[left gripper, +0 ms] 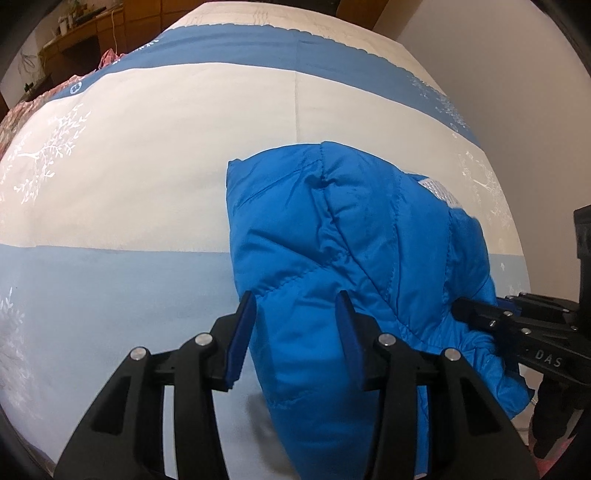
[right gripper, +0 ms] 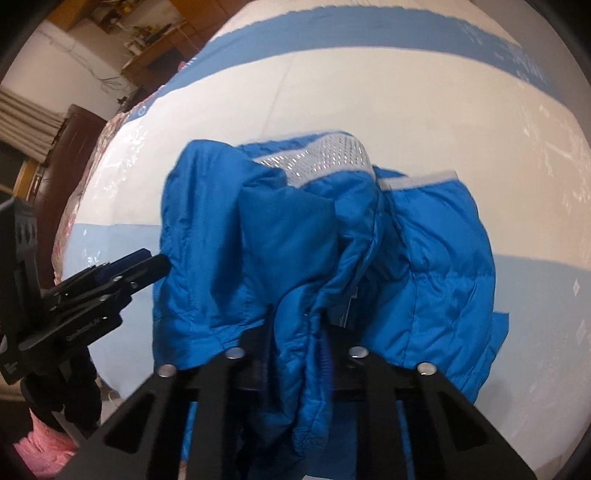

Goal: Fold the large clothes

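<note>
A bright blue puffer jacket (left gripper: 325, 236) lies bunched on the bed, with a silver dotted lining (right gripper: 325, 155) showing at its far end. My left gripper (left gripper: 295, 314) points down at the jacket's near left edge. Its jaws stand apart with fabric beneath and between them, and both blue pads (left gripper: 240, 332) show bare. From the right wrist view the left gripper (right gripper: 159, 264) tips just reach the jacket's (right gripper: 424, 258) left edge. My right gripper (right gripper: 306, 332) is shut on a bunched fold of the jacket, which hides its fingertips. In the left wrist view the right gripper (left gripper: 458, 308) bites the jacket's right side.
The bedspread (left gripper: 147, 147) has cream, dark blue and pale blue bands. A pink patterned quilt (left gripper: 22, 107) lies along the bed's left edge. A wooden desk (left gripper: 74, 33) stands beyond it, and a plain wall (left gripper: 517, 92) is at right. Something pink (right gripper: 40, 443) sits low beside the bed.
</note>
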Tool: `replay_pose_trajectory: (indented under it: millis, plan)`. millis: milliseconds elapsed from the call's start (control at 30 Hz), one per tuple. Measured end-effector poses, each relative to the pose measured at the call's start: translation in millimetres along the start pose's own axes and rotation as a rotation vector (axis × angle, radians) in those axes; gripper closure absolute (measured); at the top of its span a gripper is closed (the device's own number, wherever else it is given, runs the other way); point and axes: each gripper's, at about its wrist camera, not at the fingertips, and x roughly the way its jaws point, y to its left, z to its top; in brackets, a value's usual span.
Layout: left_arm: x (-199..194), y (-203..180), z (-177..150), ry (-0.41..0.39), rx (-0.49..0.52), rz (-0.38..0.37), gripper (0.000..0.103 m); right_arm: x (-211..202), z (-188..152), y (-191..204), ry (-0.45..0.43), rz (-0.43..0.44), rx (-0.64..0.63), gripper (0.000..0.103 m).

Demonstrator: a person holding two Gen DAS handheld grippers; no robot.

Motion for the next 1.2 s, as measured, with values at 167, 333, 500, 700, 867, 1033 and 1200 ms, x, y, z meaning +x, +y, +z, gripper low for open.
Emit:
replay_pose_trajectory:
  millis: [167, 333, 500, 700, 867, 1033, 1200]
  plan:
    - [-13, -10, -1, -0.025, 0.009, -0.014, 0.060, -27, -4, 4, -0.057, 0.008, -0.045, 0.091]
    - [-31, -29, -2, -0.057, 0.030, -0.032, 0.060, -67, -13, 0, -0.133, 0.015, -0.071, 0.092]
    - [-42, -56, -6, -0.088, 0.074, -0.046, 0.060, -96, -24, -11, -0.187, -0.008, -0.064, 0.093]
    - [-41, -81, -13, -0.086, 0.125, -0.053, 0.059, -96, -37, -41, -0.173, -0.010, 0.008, 0.093]
    - [-30, -90, -21, -0.063, 0.137, -0.046, 0.059, -85, -49, -73, -0.137, 0.013, 0.067, 0.093]
    - [-20, -95, -27, -0.043, 0.137, -0.031, 0.059, -72, -60, -100, -0.101, 0.035, 0.115, 0.093]
    - [-13, -97, -31, -0.032, 0.138, -0.014, 0.059, -56, -67, -120, -0.073, 0.056, 0.146, 0.092]
